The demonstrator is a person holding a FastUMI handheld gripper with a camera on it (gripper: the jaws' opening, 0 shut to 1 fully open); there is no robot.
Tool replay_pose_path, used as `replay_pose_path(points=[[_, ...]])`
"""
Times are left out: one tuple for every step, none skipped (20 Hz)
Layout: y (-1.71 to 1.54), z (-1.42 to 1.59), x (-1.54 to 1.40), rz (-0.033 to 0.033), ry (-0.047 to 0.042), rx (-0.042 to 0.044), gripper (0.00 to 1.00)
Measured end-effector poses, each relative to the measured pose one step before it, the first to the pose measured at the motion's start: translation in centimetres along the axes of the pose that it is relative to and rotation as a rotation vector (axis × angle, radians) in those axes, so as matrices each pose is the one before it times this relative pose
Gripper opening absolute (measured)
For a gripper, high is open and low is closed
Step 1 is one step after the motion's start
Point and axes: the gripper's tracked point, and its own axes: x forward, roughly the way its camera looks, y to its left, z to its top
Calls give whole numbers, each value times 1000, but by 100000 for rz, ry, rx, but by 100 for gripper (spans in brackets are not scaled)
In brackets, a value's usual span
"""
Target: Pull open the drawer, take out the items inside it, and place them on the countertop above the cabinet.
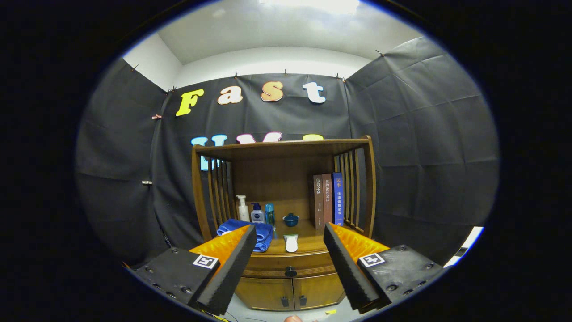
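A wooden cabinet (286, 268) stands ahead against the booth wall, well beyond my fingers. Its drawer (290, 264) is shut, with a dark round knob (291, 271) at its middle, seen in the gap between my fingers. The countertop (308, 243) above the drawer carries a folded blue towel (254, 232) and a small white flat item (291, 243). My gripper (289, 268) is open, its two black foam pads (232, 268) wide apart with nothing between them.
On the countertop's back stand three bottles (256, 212), a small blue bowl (291, 219) and three upright books (328, 199). Slatted wooden sides and a top shelf (286, 147) frame the countertop. Two small doors (292, 293) sit under the drawer. A fingertip shows below.
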Motion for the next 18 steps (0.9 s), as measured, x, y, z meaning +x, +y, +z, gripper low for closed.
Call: replay_pose_path(points=[[314, -58, -643, 1472, 1256, -1831, 98], [338, -149, -499, 1014, 1693, -1279, 98], [270, 16, -484, 741, 588, -724, 99], [393, 280, -251, 715, -686, 277, 99], [589, 174, -81, 1251, -443, 11, 99], [238, -10, -124, 453, 19, -473, 99], [66, 42, -153, -147, 127, 4, 99], [258, 122, -113, 591, -130, 500, 99], [311, 132, 46, 514, -243, 767, 99], [130, 118, -27, 369, -168, 369, 99], [28, 53, 8, 173, -149, 107, 99], [-53, 17, -27, -81, 26, 528, 99], [183, 34, -100, 423, 215, 534, 99], [-18, 59, -42, 16, 26, 499, 99], [-88, 210, -19, -123, -539, 255, 99], [-5, 171, -69, -238, -352, -124, 99], [-63, 115, -162, -480, -159, -480, 99], [-122, 21, -8, -231, -70, -607, 99]])
